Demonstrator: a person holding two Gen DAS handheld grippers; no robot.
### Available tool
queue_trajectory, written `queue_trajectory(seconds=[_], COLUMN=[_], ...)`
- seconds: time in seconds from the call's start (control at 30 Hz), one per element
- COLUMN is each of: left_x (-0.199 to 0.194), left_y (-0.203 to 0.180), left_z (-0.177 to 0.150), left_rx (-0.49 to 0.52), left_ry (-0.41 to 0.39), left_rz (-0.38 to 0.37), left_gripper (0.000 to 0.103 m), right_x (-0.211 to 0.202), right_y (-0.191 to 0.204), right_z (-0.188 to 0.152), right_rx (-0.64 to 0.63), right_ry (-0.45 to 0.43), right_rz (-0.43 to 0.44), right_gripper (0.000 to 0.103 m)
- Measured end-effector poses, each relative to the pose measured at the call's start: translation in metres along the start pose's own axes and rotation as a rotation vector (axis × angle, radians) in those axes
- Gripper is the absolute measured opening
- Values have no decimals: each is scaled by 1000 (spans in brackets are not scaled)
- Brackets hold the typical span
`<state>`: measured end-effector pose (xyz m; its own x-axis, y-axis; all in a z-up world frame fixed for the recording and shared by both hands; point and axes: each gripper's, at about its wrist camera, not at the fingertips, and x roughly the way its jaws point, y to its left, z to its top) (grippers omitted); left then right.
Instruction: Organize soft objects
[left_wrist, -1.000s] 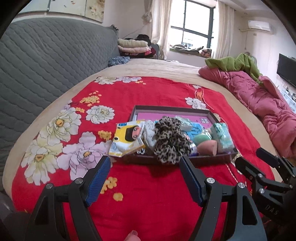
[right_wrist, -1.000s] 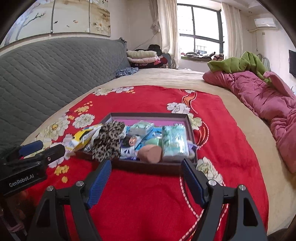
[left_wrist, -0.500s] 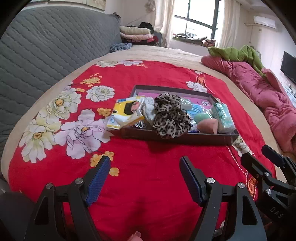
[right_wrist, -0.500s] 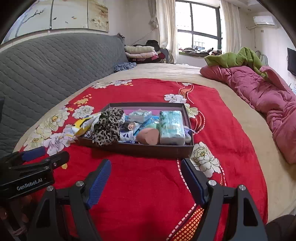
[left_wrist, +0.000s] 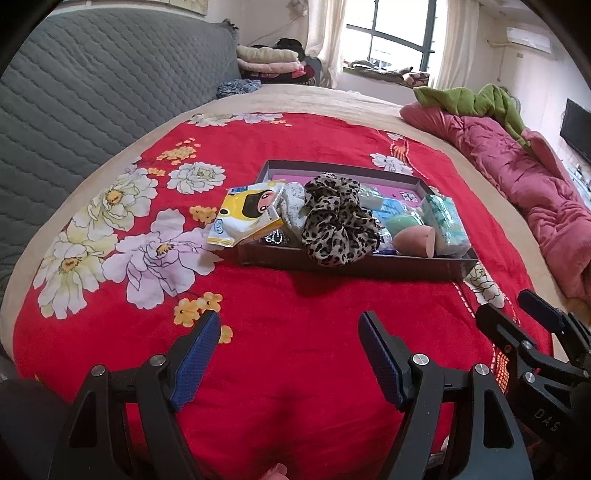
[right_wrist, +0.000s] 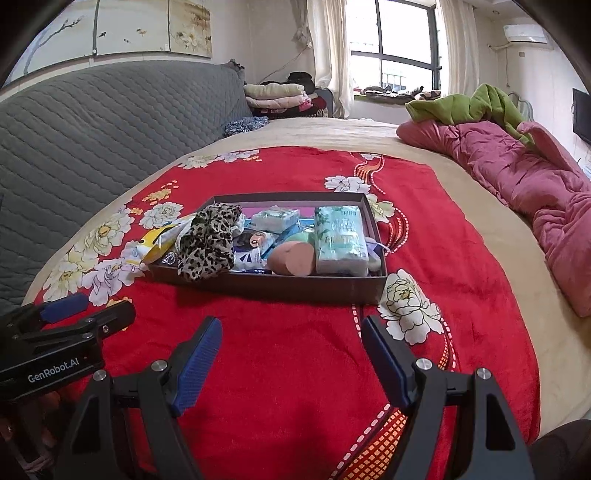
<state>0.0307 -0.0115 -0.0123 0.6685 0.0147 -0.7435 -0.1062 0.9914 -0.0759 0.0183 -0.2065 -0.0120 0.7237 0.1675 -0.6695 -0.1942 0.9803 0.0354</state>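
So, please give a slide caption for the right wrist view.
Open right claw hovering before a dark tray of soft items, leopard scrunchie draped over its front edge.

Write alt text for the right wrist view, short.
A shallow dark box sits on a red flowered blanket, packed with a leopard-print scrunchie, a tissue pack, a pink sponge and small packets. The open right claw hovers empty in front of it, with the left claw at the left edge.

Left gripper (left_wrist: 290, 334), right gripper (right_wrist: 291, 338): agape
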Motion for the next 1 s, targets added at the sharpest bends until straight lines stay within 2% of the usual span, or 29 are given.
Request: queue_trajectory(seconds=[1.0], left_x=[4], left_y=[-4], left_z=[-6], left_rx=[24], left_ry=[23], left_rz=[22], left_gripper=[78], right_x=[4], right_y=[5], right_z=[-6], right_rx=[-33], right_ry=[19], right_rz=[-12], right_gripper=[77])
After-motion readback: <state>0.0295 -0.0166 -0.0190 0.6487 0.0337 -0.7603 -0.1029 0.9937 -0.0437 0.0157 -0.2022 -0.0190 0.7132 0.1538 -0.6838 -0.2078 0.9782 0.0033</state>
